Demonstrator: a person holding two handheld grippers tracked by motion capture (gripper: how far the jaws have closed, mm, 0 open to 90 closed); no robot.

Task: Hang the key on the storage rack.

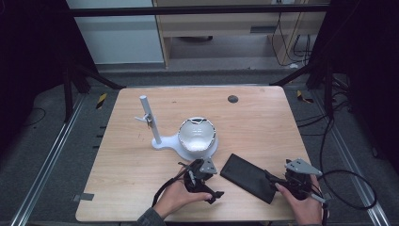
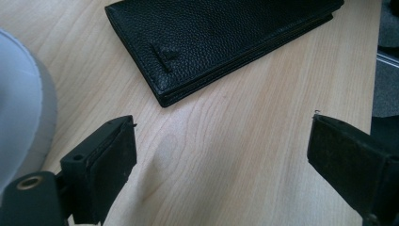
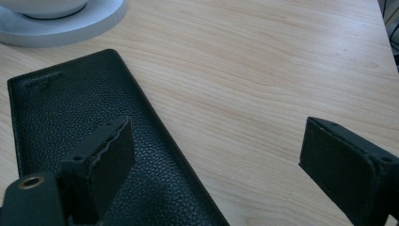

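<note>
both grippers, left gripper [image 1: 201, 181] and right gripper [image 1: 277, 181], gape wide flanking the black wallet [image 1: 248, 177]; straddle its near edge squarely, then close the right.

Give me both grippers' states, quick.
Left gripper: open, holding nothing, short of the black wallet.
Right gripper: open, holding nothing; one jaw sits over the wallet's edge.
</note>
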